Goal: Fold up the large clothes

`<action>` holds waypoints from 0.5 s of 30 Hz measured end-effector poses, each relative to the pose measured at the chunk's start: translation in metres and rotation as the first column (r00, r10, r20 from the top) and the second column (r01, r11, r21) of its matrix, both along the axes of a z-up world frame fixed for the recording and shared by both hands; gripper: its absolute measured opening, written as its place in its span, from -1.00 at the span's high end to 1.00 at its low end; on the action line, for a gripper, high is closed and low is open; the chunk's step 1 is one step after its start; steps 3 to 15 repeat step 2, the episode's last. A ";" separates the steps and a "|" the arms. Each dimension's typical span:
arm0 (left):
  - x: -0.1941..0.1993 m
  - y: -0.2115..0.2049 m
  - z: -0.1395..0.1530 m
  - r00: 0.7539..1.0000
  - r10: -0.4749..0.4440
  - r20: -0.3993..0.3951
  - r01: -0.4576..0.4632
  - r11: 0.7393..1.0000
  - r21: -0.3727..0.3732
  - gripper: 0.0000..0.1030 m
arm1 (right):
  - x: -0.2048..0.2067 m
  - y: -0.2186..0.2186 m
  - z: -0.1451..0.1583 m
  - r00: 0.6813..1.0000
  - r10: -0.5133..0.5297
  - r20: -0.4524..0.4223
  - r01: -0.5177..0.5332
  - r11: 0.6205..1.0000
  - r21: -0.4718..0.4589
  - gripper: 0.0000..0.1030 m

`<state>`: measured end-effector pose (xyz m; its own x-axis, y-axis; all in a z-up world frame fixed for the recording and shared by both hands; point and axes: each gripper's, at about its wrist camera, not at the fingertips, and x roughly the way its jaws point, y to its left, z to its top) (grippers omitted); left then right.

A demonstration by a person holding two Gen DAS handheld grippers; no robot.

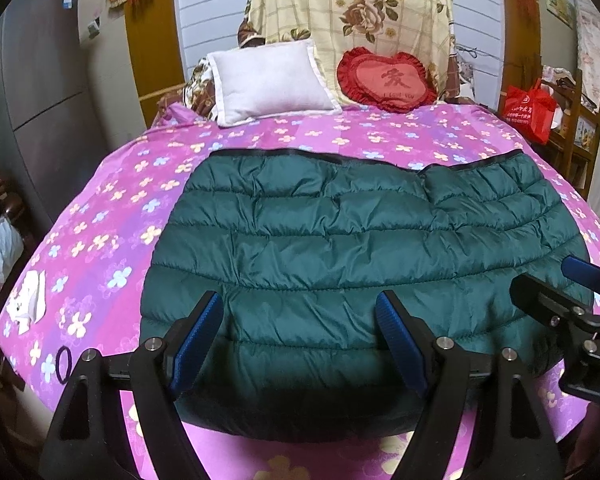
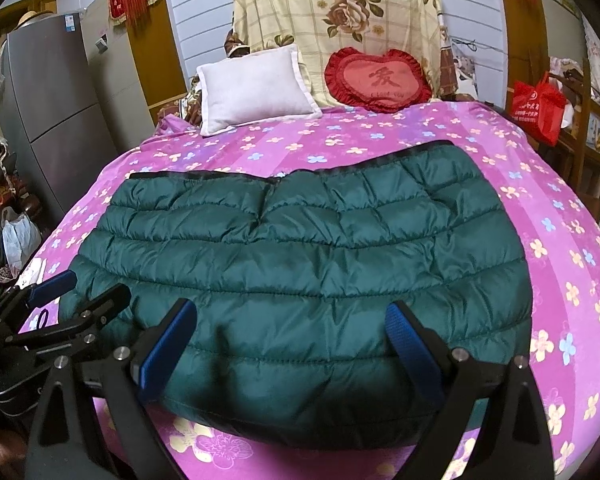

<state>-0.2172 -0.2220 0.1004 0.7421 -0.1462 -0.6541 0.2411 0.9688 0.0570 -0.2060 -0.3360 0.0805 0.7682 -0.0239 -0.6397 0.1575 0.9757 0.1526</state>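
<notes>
A dark green quilted puffer jacket [image 1: 352, 240] [image 2: 300, 248] lies folded flat in a rough rectangle on the pink flowered bedspread [image 1: 112, 208] [image 2: 540, 216]. My left gripper [image 1: 300, 304] hovers open over the jacket's near edge, its blue pads wide apart with nothing pressed between them. My right gripper [image 2: 292, 312] hangs open the same way over the near edge, further right. Each gripper shows in the other's view: the right one at the right border [image 1: 556, 284], the left one at the left border [image 2: 80, 284]. Neither holds the fabric.
A white pillow [image 1: 272, 80] and a red heart cushion [image 1: 388, 80] lean at the headboard. A grey fridge [image 1: 40, 100] stands left of the bed, a red bag [image 1: 530, 112] on a wooden rack right. White paper [image 1: 28, 300] and a dark hair tie [image 1: 64, 364] lie on the spread.
</notes>
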 end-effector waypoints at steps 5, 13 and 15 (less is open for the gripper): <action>0.000 0.000 0.001 1.000 -0.004 0.003 0.004 1.000 -0.003 -0.28 | 0.001 -0.001 -0.002 1.000 0.001 -0.003 -0.001 1.000 0.002 -0.89; 0.000 0.000 0.001 1.000 -0.004 0.003 0.004 1.000 -0.003 -0.28 | 0.001 -0.001 -0.002 1.000 0.001 -0.003 -0.001 1.000 0.002 -0.89; 0.000 0.000 0.001 1.000 -0.004 0.003 0.004 1.000 -0.003 -0.28 | 0.001 -0.001 -0.002 1.000 0.001 -0.003 -0.001 1.000 0.002 -0.89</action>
